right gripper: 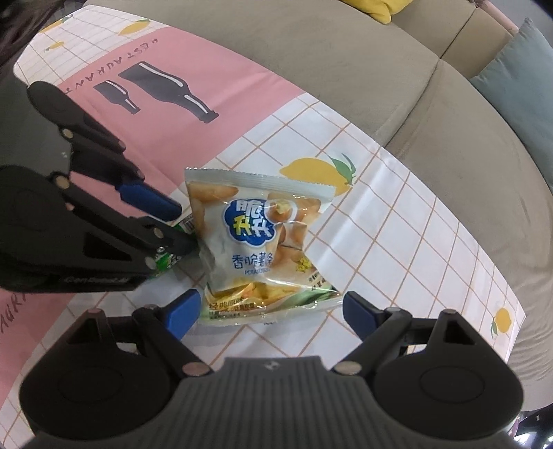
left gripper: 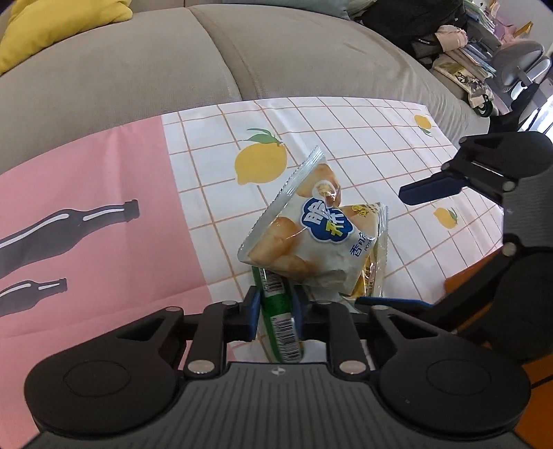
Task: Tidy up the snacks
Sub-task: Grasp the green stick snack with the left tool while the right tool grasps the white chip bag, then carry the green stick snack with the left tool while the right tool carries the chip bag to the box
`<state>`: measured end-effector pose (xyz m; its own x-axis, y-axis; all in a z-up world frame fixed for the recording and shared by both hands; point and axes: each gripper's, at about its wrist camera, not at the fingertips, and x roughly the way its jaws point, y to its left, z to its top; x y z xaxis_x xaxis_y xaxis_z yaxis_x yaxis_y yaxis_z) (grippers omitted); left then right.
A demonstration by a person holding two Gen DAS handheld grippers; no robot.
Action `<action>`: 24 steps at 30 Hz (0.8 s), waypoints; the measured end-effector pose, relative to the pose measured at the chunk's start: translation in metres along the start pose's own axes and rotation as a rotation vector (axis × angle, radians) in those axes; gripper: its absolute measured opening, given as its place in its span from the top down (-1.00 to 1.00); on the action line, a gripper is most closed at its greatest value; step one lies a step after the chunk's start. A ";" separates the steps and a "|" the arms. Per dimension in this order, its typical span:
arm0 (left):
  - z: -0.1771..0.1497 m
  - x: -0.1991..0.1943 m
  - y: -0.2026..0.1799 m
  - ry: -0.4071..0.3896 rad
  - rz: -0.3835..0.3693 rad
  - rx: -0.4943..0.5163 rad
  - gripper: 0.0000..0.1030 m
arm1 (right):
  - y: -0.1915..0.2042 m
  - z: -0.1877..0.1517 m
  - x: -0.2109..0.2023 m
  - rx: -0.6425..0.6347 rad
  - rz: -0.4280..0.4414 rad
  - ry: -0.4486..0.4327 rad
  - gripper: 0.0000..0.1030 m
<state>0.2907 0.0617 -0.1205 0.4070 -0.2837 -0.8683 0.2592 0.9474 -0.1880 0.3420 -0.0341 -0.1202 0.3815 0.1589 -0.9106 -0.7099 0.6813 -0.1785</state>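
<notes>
A white bag of potato sticks (left gripper: 304, 235) with a blue logo lies tilted on top of a yellow chip bag (left gripper: 371, 273); both also show in the right wrist view, white (right gripper: 255, 235) over yellow (right gripper: 266, 297). My left gripper (left gripper: 274, 311) is shut on a green snack packet (left gripper: 280, 321), beside the white bag; the packet shows partly in the right wrist view (right gripper: 169, 259). My right gripper (right gripper: 271, 311) is open, its fingers on either side of the yellow bag's near edge.
The snacks lie on a cloth (left gripper: 345, 138) with lemons, grid lines and a pink panel with bottle prints (left gripper: 86, 224), spread over a grey sofa (left gripper: 138, 69). A yellow cushion (left gripper: 52, 20) and clutter (left gripper: 466, 41) lie behind.
</notes>
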 end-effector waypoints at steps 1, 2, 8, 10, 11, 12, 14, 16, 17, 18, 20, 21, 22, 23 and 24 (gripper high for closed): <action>-0.001 -0.002 0.000 0.003 0.016 0.004 0.62 | 0.000 0.001 0.002 0.006 0.003 0.001 -0.69; -0.002 -0.004 0.002 0.006 0.029 0.011 0.62 | 0.000 0.002 0.003 0.009 0.007 0.000 -0.69; -0.010 -0.017 0.020 0.044 0.064 0.029 0.64 | 0.002 0.012 0.009 0.014 0.012 -0.008 -0.78; -0.014 -0.022 0.026 0.052 0.072 0.039 0.66 | 0.001 0.016 0.013 0.029 0.016 -0.002 -0.78; -0.016 -0.024 0.029 0.055 0.070 0.041 0.66 | 0.000 0.018 0.015 0.043 0.019 0.002 -0.78; -0.017 -0.025 0.031 0.059 0.066 0.038 0.65 | -0.001 0.019 0.017 0.053 0.022 0.004 -0.78; -0.018 -0.027 0.035 0.057 0.062 0.020 0.63 | -0.004 0.023 0.021 0.087 0.033 0.005 -0.79; -0.019 -0.028 0.036 0.051 0.061 0.012 0.55 | -0.006 0.026 0.024 0.119 0.046 0.000 -0.79; -0.019 -0.027 0.036 0.050 0.063 0.010 0.51 | -0.007 0.027 0.025 0.136 0.053 0.004 -0.79; -0.020 -0.026 0.036 0.047 0.064 0.005 0.47 | -0.008 0.028 0.027 0.149 0.056 0.009 -0.78; -0.021 -0.022 0.036 0.054 0.061 -0.008 0.45 | -0.008 0.029 0.033 0.169 0.054 0.029 -0.73; -0.022 -0.021 0.036 0.058 0.061 -0.014 0.45 | -0.008 0.029 0.035 0.175 0.052 0.034 -0.73; -0.023 -0.019 0.036 0.063 0.058 -0.018 0.45 | -0.007 0.028 0.038 0.185 0.056 0.040 -0.70; -0.024 -0.017 0.036 0.069 0.056 -0.019 0.45 | -0.006 0.027 0.040 0.193 0.062 0.045 -0.64; -0.026 -0.015 0.037 0.074 0.059 -0.023 0.45 | -0.005 0.026 0.043 0.202 0.065 0.051 -0.54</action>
<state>0.2714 0.1046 -0.1261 0.3550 -0.2166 -0.9094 0.2165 0.9654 -0.1454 0.3775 -0.0125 -0.1489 0.3048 0.1747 -0.9363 -0.5971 0.8009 -0.0450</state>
